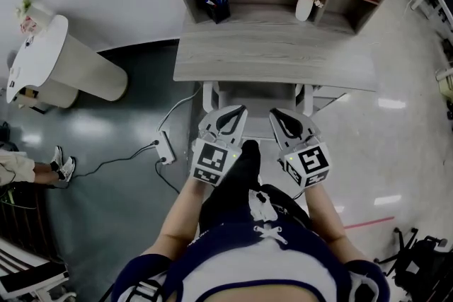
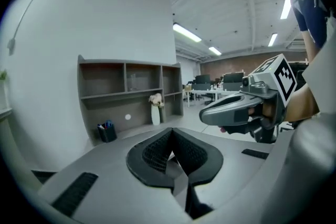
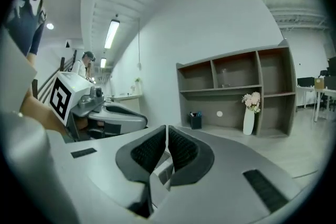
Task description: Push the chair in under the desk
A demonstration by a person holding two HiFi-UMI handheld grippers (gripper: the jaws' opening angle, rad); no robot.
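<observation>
At desktop (image 1: pixel 276 61) back edge, 1 pen pot (image 1: pixel 214 8) w/ pens & 1 vase (image 1: pixel 304 5) w/ flowers are seen. Chair (image 1: pixel 256 90) is tucked under front edge. Left gripper (image 1: pixel 241 109) & right gripper (image 1: pixel 274 112): jaws pressed together, nothing held.

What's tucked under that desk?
Part of the chair, a pale frame, pokes out below the front edge of the desk. The desk covers the rest, so the seat cannot be seen. The left gripper and right gripper, both shut, hide what lies just in front.
</observation>
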